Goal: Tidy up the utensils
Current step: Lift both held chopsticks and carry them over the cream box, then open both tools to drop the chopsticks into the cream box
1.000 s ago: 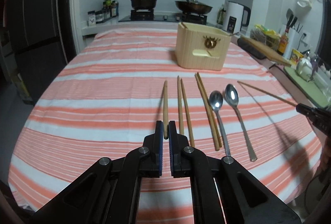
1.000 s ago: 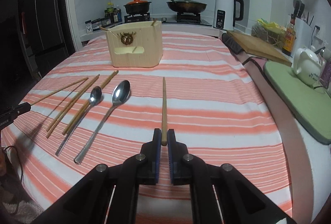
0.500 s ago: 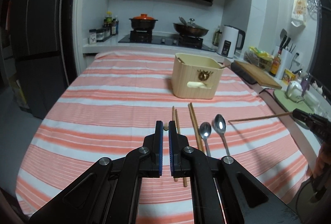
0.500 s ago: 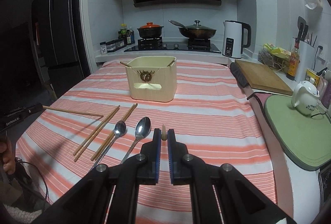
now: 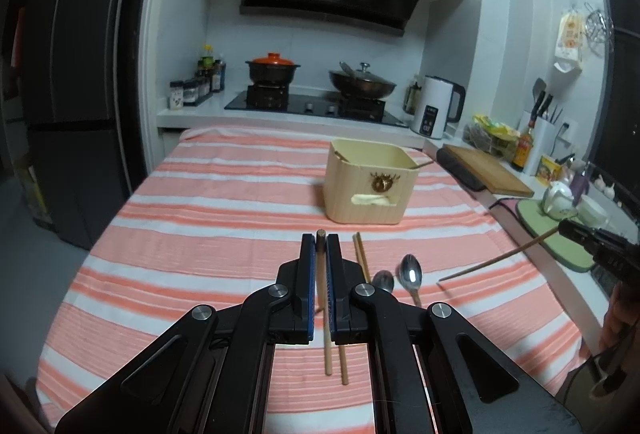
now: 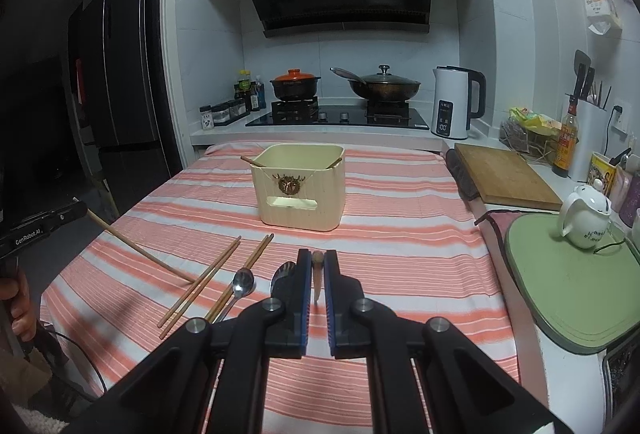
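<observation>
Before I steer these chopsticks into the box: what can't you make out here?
- Cream box interior: near wall hides it, both wrist views.
- Spoon handles: left gripper covers them.
- Larger spoon's bowl in the right wrist view: right gripper partly covers it.

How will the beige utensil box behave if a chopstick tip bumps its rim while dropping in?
The beige box looks like thin plastic and nearly empty, so probably light. Its wide flat base suggests sliding on the striped cloth rather than tipping.

A: What's sitting in the background?
B: An orange-lidded pot (image 6: pixel 295 85) and a lidded wok (image 6: pixel 383 85) are sitting on the stove, a white kettle (image 6: pixel 456 106) standing right of them, and a cutting board (image 6: pixel 505 171) lying beside the striped cloth (image 6: pixel 400 218).
</observation>
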`<state>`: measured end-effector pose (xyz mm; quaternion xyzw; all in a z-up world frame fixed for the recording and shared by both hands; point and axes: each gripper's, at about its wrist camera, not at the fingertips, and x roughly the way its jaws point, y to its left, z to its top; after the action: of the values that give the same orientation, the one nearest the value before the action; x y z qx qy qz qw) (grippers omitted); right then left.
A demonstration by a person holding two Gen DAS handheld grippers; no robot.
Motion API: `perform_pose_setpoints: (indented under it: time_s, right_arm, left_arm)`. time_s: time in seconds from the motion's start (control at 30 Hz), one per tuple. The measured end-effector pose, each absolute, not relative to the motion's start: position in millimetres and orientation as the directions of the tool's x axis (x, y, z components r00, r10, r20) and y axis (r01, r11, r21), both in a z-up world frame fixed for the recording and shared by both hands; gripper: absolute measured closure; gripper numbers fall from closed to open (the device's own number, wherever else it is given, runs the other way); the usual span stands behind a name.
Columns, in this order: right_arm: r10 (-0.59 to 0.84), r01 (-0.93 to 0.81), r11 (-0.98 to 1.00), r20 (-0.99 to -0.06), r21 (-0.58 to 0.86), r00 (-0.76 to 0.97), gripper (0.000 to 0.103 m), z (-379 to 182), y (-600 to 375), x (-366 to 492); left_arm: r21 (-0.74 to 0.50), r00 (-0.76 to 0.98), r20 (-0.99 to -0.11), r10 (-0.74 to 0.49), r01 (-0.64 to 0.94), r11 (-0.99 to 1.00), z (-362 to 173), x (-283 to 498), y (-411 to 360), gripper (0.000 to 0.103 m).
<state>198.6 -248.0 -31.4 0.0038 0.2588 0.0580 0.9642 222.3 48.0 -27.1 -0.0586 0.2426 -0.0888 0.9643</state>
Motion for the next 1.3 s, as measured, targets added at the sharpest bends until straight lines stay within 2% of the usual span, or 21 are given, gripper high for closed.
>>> perform_pose_setpoints:
  time_s: [0.53,0.77,0.93,1.1,1.2,1.3]
  right_arm:
    - [0.165,-0.151,0.986,-0.438,0.066,0.884,0.097,1.7,-245.9,198.2]
    - [0.193,-0.185,0.981,-0.388,0.057,0.901,0.097,30.4,-244.3,208.0]
    - [0.193,-0.197,0.980,-0.319,0.019,0.928,0.097,61.9,-240.0,226.8]
    - [0.186,-0.192,0.981,-0.272,0.005,0.944,0.097,87.2,-238.6,267.0]
    - [0.162,-0.170,0.985,-0.246,-0.012,0.956,0.097,95.8,-235.1,294.3]
    - [0.159,-0.166,0.986,-0.269,-0.002,0.950,0.097,93.1,-232.1,327.1]
  left_arm:
    - [-0.169,0.881,-0.396,-0.257,0.205,0.964,12.3,229.9,42.5,0.101]
    - [-0.166,0.905,-0.306,-0.295,0.255,0.953,64.4,248.5,38.3,0.101]
    - [-0.178,0.925,-0.229,-0.304,0.267,0.947,102.5,280.4,33.7,0.101]
    - [-0.177,0.940,-0.192,-0.283,0.250,0.952,120.3,327.0,18.2,0.101]
    - [-0.171,0.941,-0.199,-0.275,0.243,0.955,121.0,355.9,6.6,0.101]
    - [-0.159,0.935,-0.231,-0.270,0.238,0.958,111.5,383.9,-6.3,0.101]
